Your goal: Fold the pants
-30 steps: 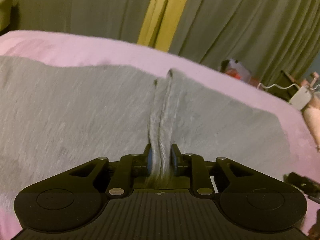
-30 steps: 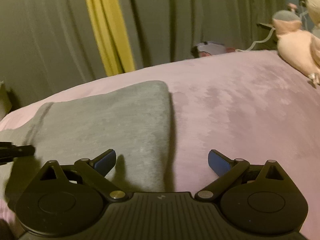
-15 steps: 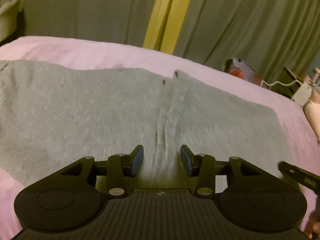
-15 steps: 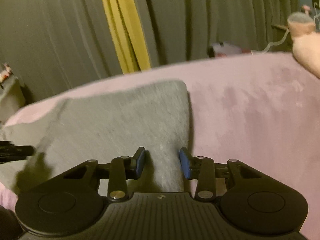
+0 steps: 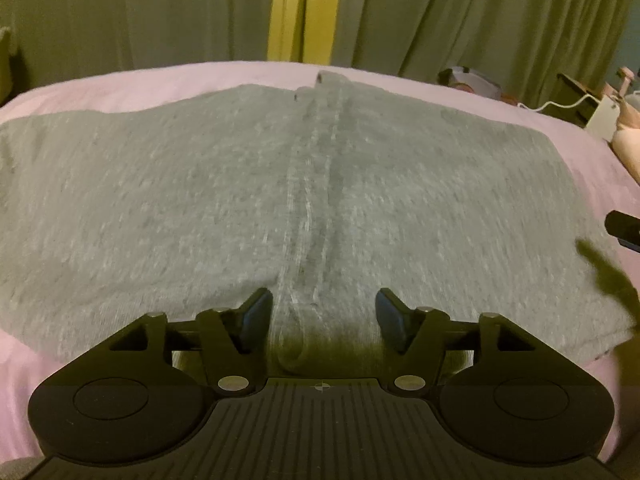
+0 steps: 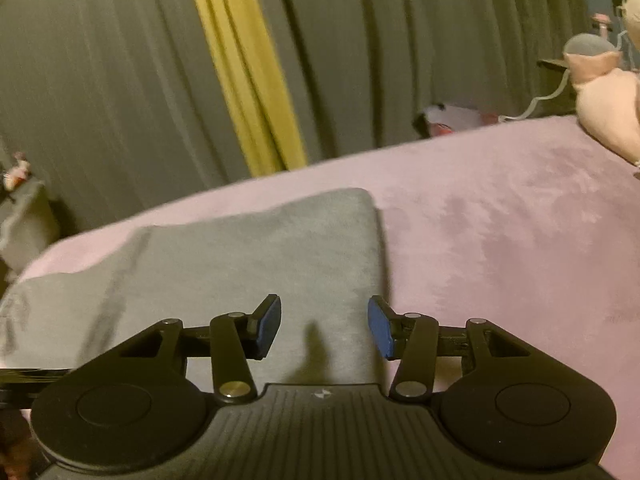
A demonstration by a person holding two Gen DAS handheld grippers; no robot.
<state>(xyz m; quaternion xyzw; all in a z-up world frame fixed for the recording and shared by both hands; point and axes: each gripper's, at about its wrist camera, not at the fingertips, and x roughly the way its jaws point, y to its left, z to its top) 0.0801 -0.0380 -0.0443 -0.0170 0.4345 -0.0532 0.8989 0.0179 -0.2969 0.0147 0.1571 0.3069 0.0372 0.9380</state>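
The left tool [image 5: 324,316] and right tool [image 6: 324,326], both opening and grasping nothing, hover over grey pants [image 5: 200,200] on the pink bed [image 6: 500,220].

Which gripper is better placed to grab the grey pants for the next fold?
Probably right. The right gripper straddles the grey fabric pants' side edge, jaws opening, nothing pinched. The left gripper, also opening, faces the flat middle seam, where there's no edge to lift.

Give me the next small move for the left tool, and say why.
Probably lift the left tool clear. Its jaws are opening, and the pads no longer press the raised ridge of the grey knit pants, which lie spread flat on the pink plush blanket, so that grip looks finished.
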